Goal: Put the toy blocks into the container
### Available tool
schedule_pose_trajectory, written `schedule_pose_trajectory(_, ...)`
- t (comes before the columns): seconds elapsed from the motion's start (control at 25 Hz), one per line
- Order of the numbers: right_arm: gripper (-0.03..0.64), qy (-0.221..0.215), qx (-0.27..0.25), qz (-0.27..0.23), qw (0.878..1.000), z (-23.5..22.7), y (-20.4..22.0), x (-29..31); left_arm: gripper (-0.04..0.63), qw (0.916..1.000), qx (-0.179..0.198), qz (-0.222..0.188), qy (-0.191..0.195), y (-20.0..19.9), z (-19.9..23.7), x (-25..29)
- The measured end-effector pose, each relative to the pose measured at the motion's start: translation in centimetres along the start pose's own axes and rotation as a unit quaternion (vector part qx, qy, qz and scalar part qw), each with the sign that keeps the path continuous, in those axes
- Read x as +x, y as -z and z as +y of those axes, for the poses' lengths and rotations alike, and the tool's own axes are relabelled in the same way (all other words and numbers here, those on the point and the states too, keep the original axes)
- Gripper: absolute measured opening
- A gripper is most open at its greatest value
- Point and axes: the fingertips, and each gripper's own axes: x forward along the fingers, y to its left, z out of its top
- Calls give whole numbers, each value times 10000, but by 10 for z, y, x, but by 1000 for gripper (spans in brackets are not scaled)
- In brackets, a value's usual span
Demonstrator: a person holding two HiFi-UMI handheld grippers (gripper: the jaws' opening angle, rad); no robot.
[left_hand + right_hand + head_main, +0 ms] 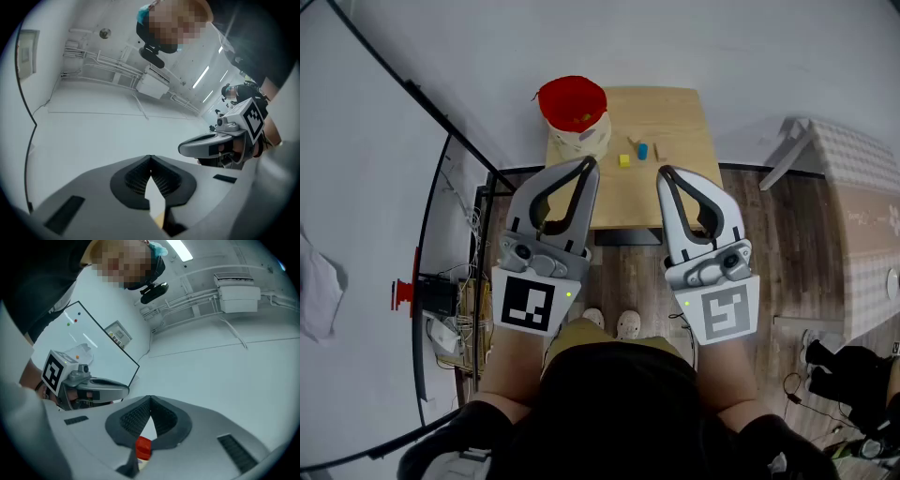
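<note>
**A:** Where does it stand?

**B:** The left gripper (589, 165) and right gripper (663, 172) are both raised near the person, short of the table (666, 202). Each has its jaws pressed together with nothing held. The yellow block (624, 160), blue block (643, 150) and orange block (656, 150) lie on the table, just right of the container (581, 142), which sits at the far left corner.

**A:** What could go wrong?

**B:** I'd say the blocks are small and bunched together. Jaws closing on one could push its neighbour away or off the edge. A gripper that comes down with its jaws together would only shove a block. The left gripper's path also runs close to the container, so a careless reach could tip it.

**A:** Do the views differ?

**B:** Only the head view shows the table, the blocks and the container. Both gripper views tilt up at the wall (93, 136), but they show the pads meeting, and each shows the other gripper alongside. The right gripper view has a red patch (143, 447) in the gap below the pads. I can't tell if that is the container.
</note>
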Motion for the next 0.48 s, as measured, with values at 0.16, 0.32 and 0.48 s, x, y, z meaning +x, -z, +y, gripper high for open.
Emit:
schedule_pose_trajectory(0.16,28,4,-40,24,10000,0,2,-1,11,10000,12,-54,-13,-2,-2,1)
schedule_pose_trajectory(0.32,28,-5,-64,19,10000,-1,1,-1,11,10000,18,-90,-20,-5,-2,5)
schedule_pose_trajectory(0.48,28,-14,-154,-56,9999,1,0,-1,11,9998,38,-175,-77,-9,-1,8)
